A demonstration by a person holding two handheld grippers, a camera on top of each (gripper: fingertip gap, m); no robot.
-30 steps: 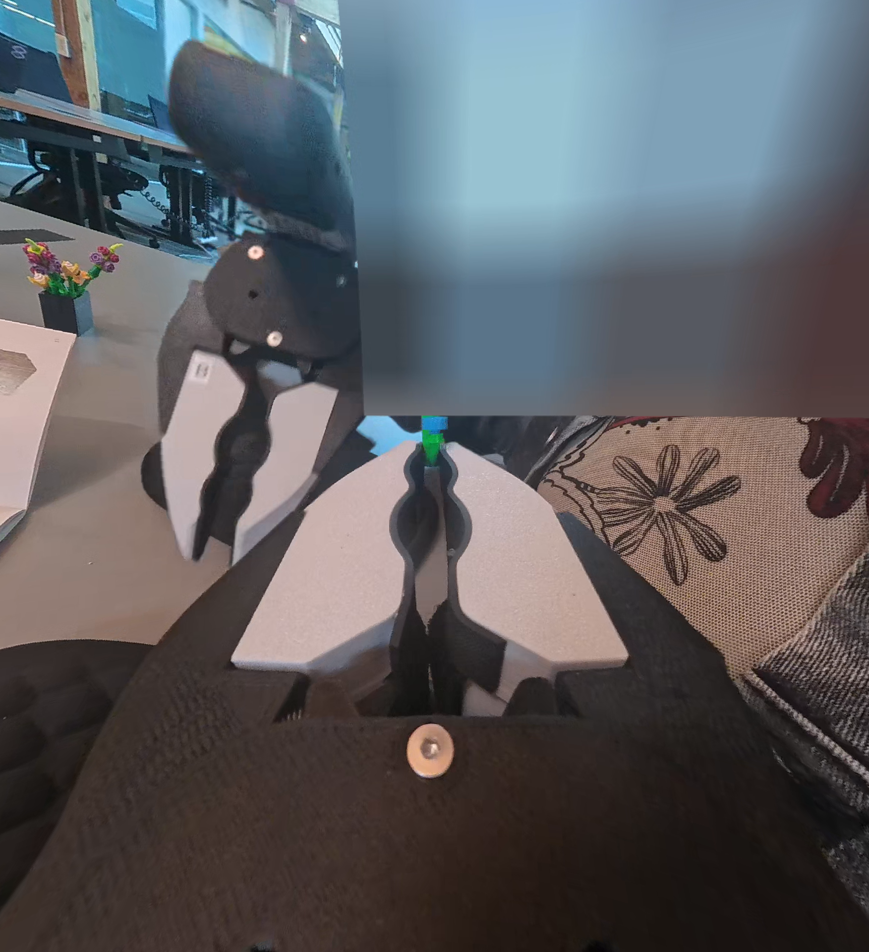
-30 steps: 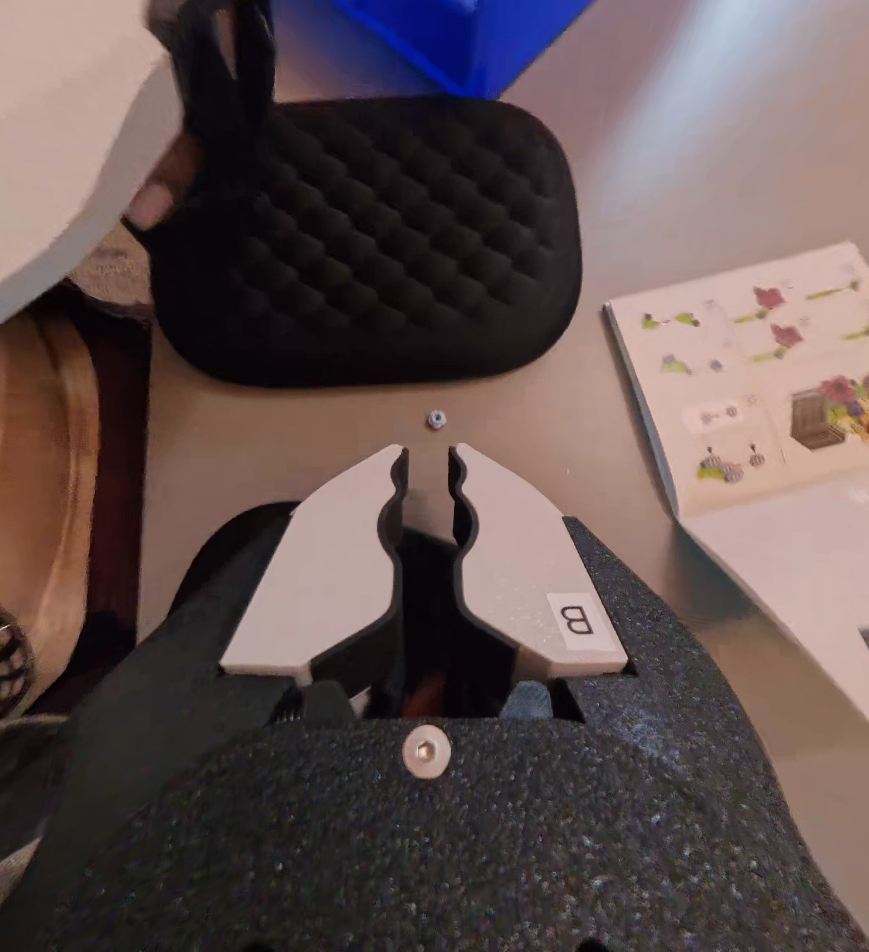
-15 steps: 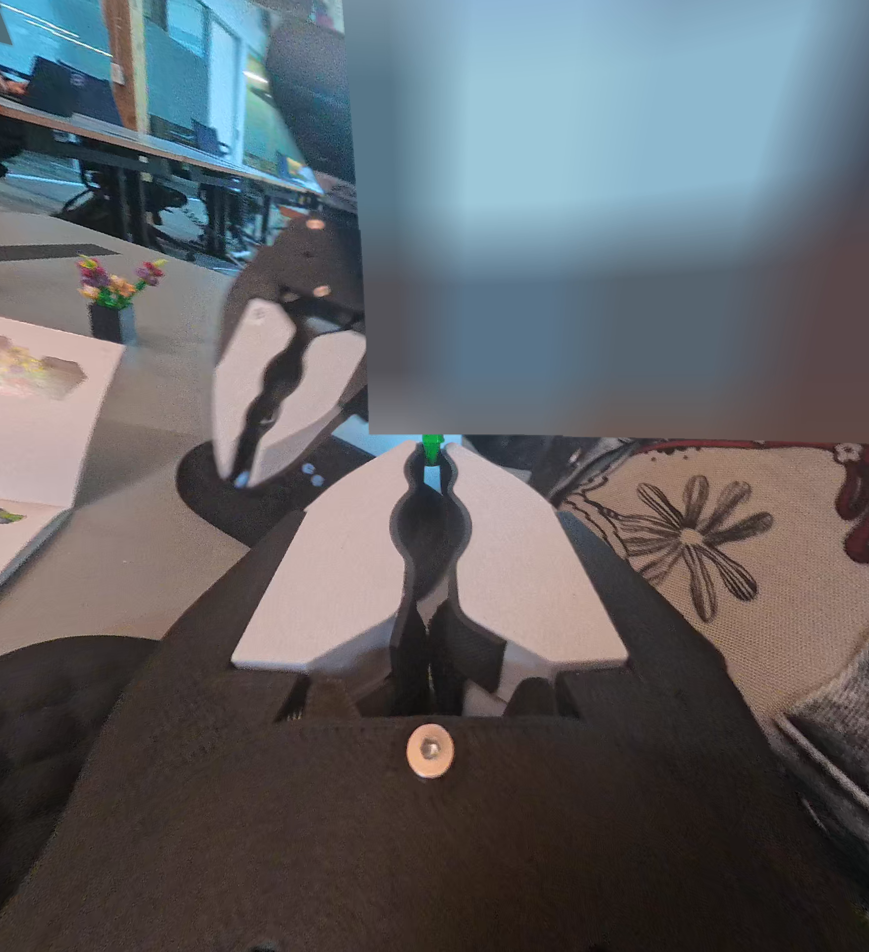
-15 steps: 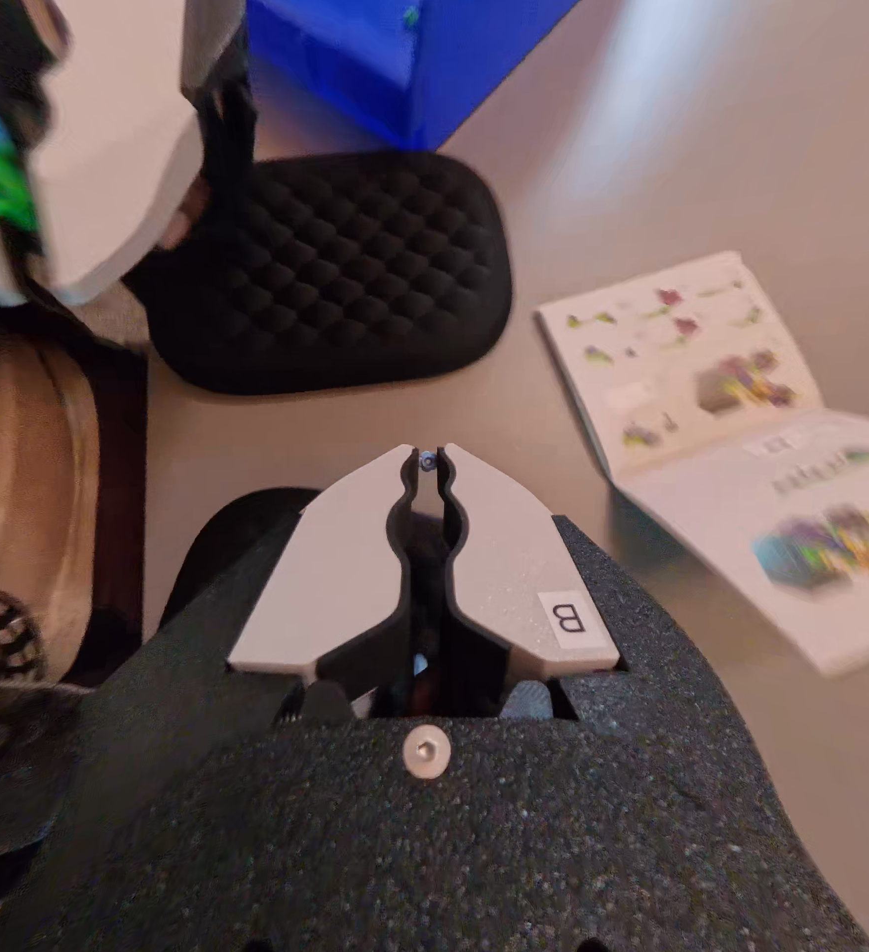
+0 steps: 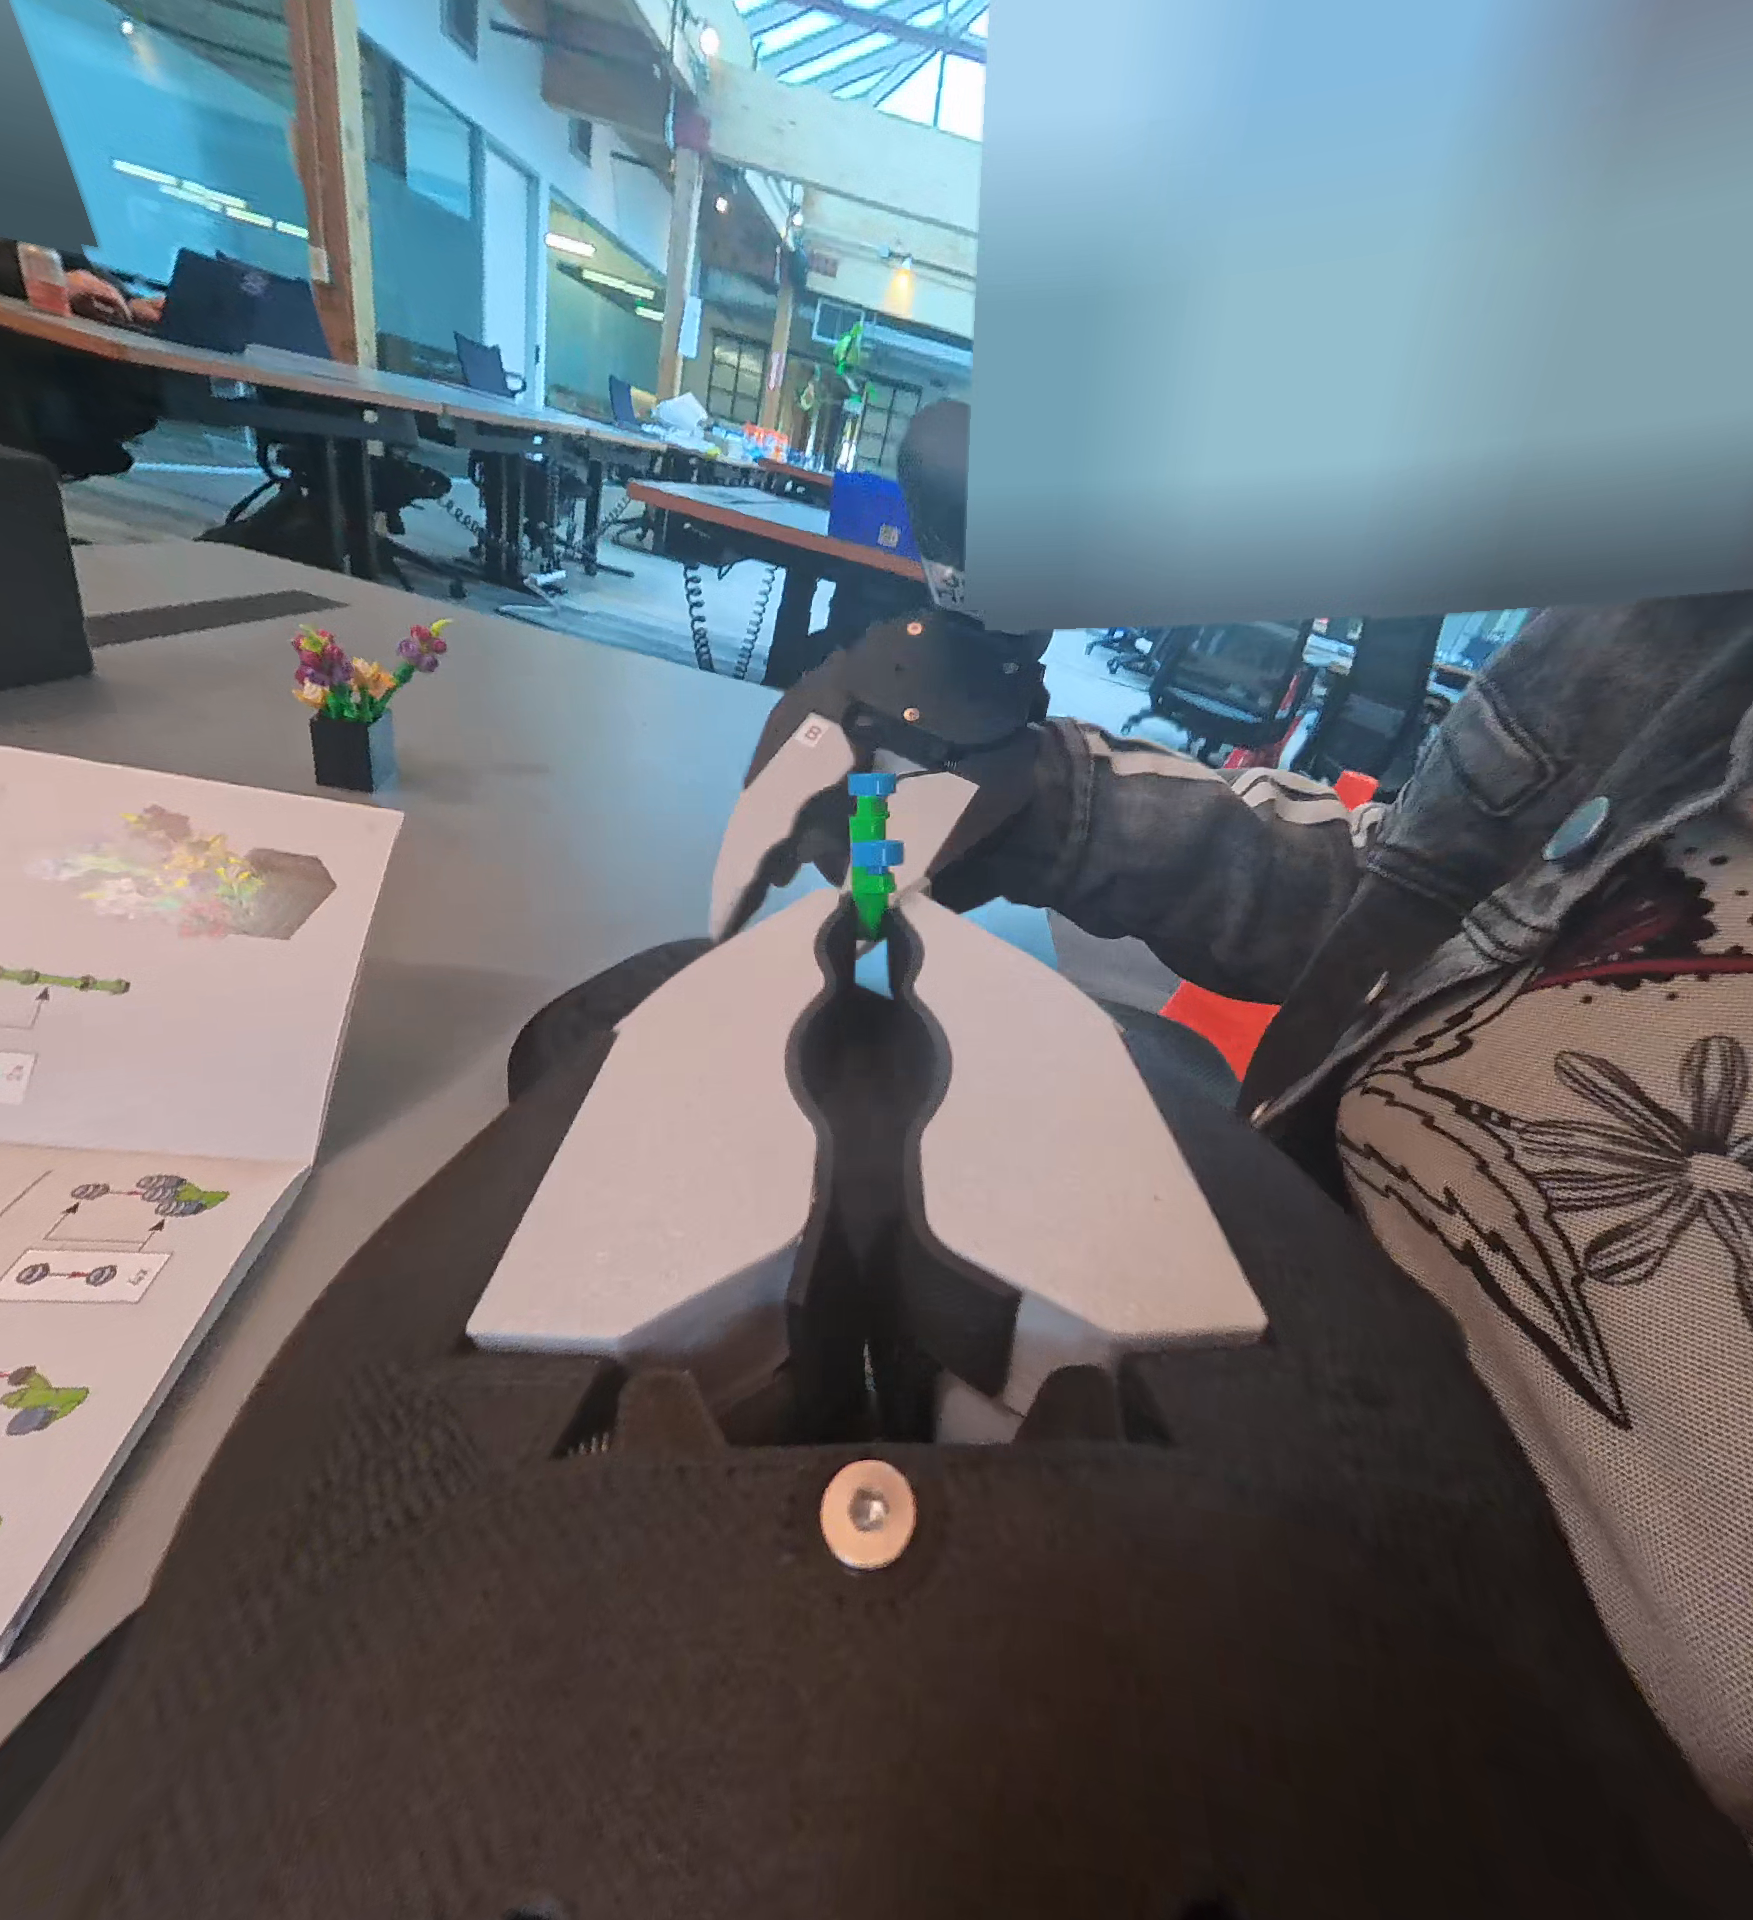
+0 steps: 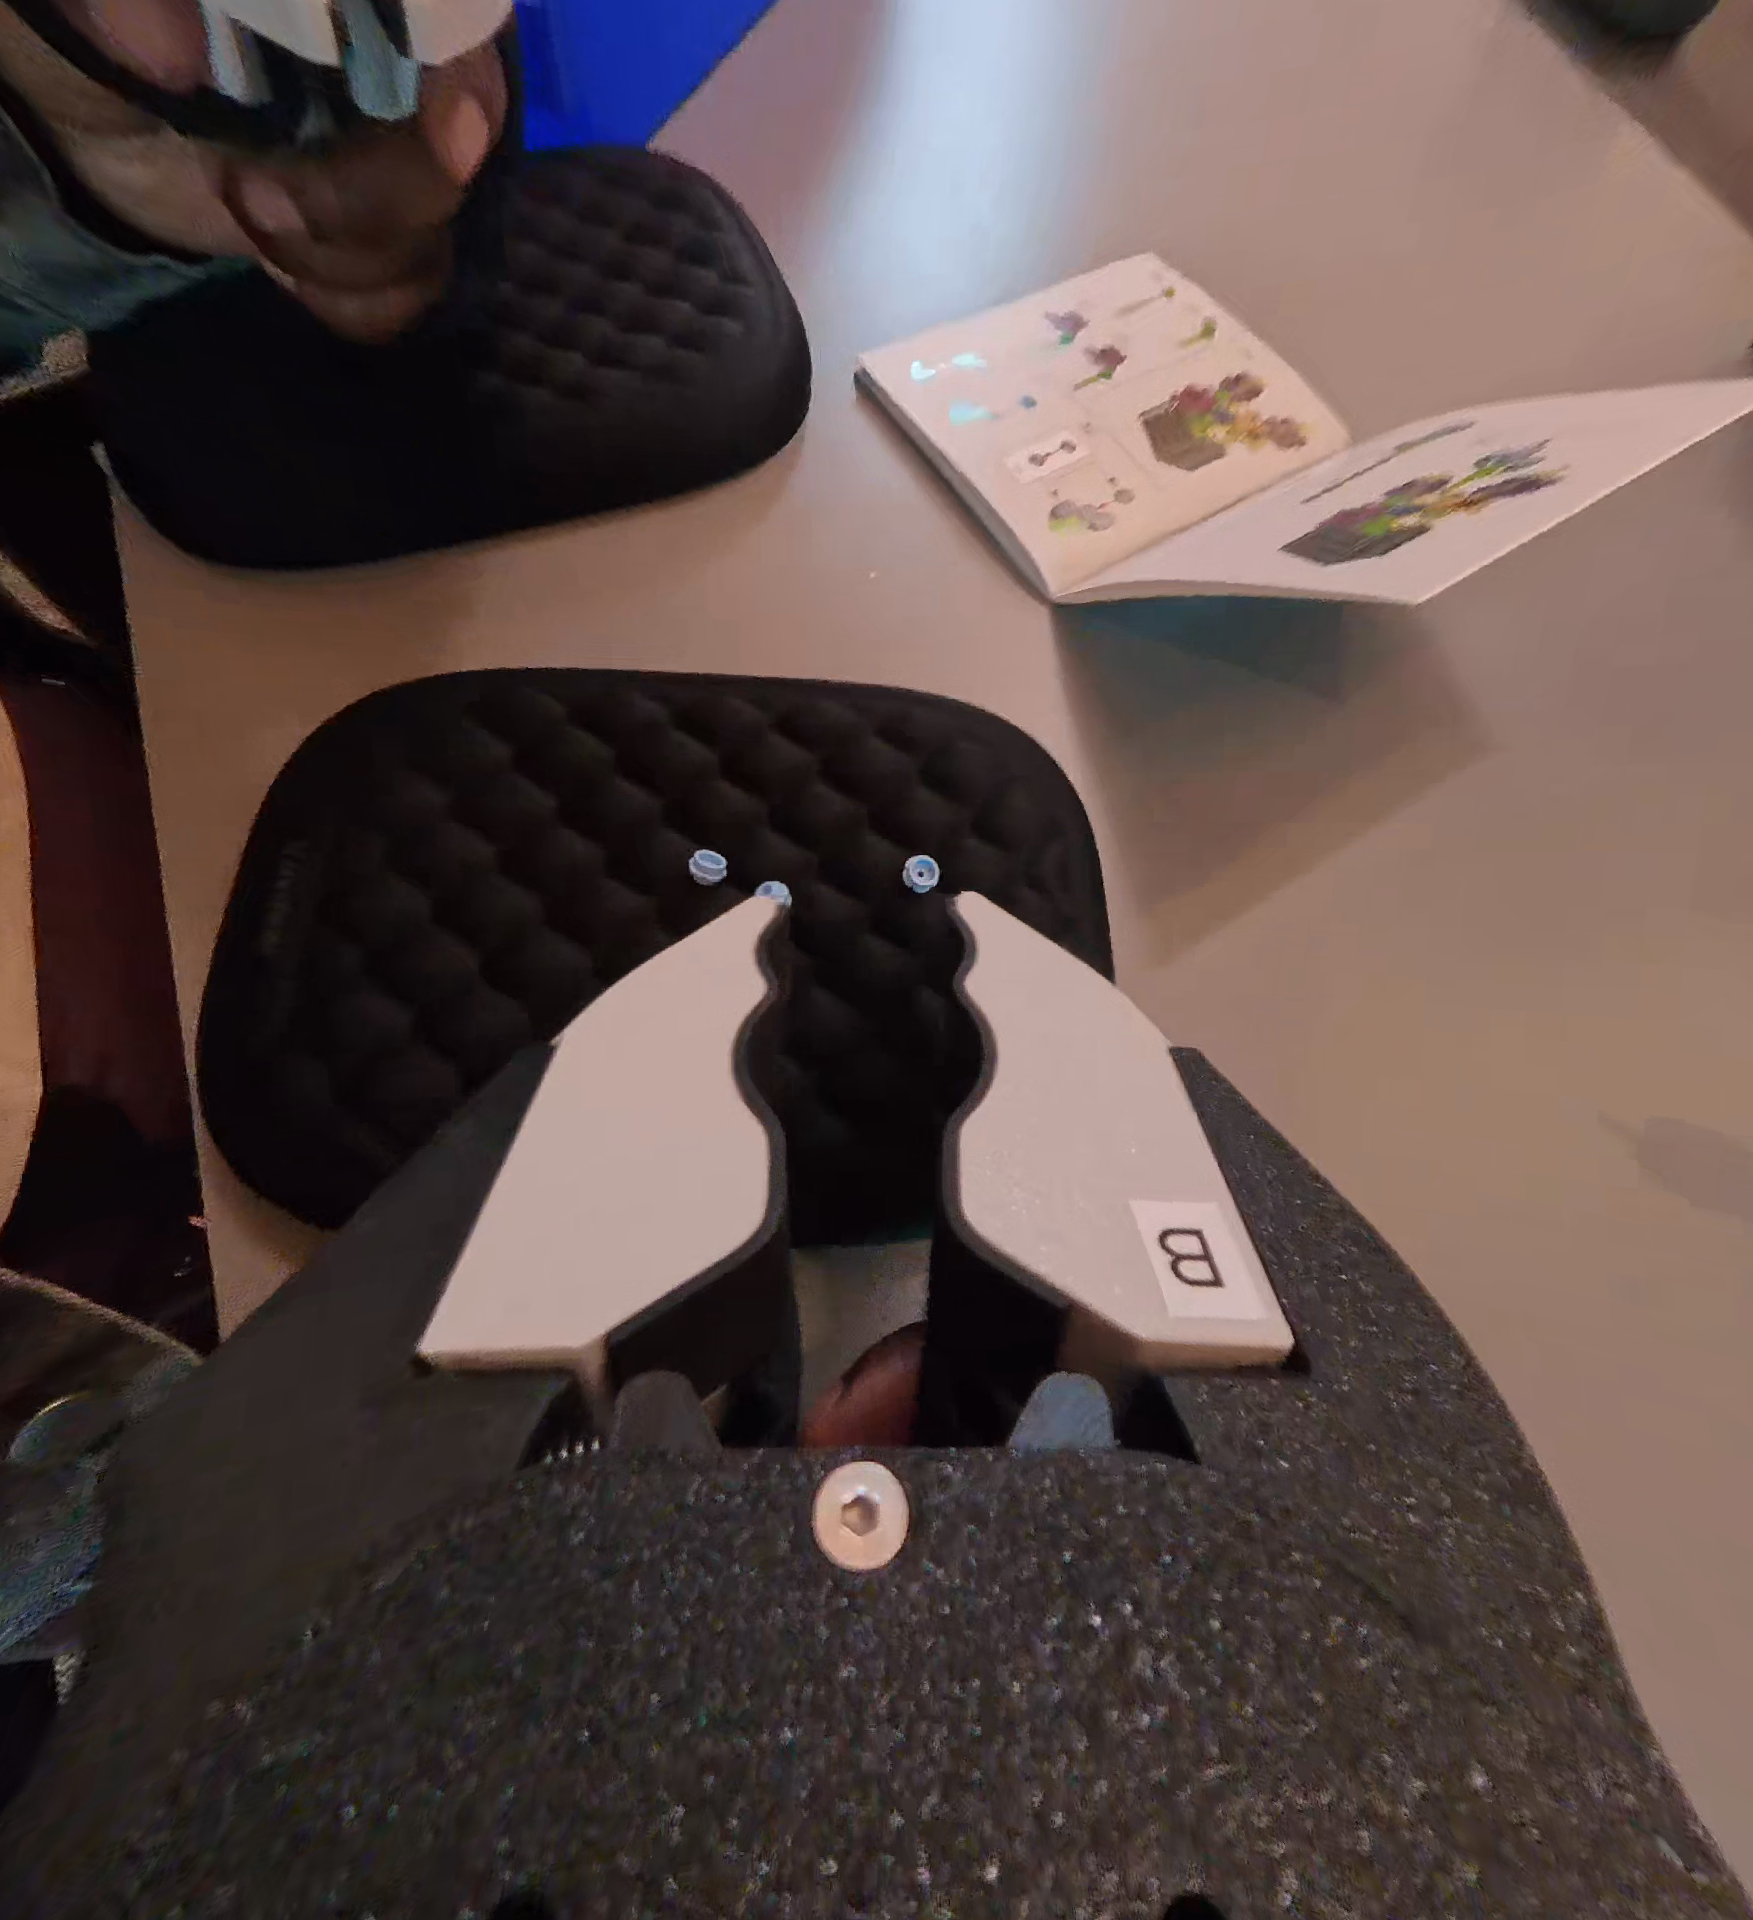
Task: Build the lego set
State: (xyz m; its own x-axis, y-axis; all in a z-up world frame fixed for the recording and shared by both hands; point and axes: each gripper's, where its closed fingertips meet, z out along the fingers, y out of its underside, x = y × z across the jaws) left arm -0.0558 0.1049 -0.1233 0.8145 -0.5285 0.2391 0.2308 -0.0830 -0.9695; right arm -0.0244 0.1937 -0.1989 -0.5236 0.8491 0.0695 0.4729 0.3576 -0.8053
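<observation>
My left gripper (image 5: 867,925) is shut on the base of a green lego stem (image 5: 864,831) that carries two blue pieces and stands upright above the fingertips. My right gripper (image 6: 864,904) is open and empty. It hovers over a black quilted pad (image 6: 498,935) where three small light-blue round pieces lie: one (image 6: 708,864) at the left, one (image 6: 773,891) at the left fingertip, one (image 6: 921,873) by the right fingertip. In the left wrist view the right gripper (image 5: 820,883) sits just behind the stem.
An open instruction booklet (image 6: 1215,447) lies on the grey table (image 6: 1371,935), and it also shows in the left wrist view (image 5: 124,1039). A built lego flower pot (image 5: 358,707) stands farther back. A second black pad (image 6: 591,364) and a blue box (image 6: 623,62) lie beyond. A person's hand and sleeve (image 5: 1163,852) hold the right gripper. About 12 cm separates my left fingertips from my right. To reach the built lego flower pot (image 5: 358,707) in a straight line is about 25 cm for my right fingers, about 35 cm for my left.
My right gripper was shut on a small blue piece half a second ago; now it is open over the near pad. The stem in my left gripper now shows two blue pieces.
</observation>
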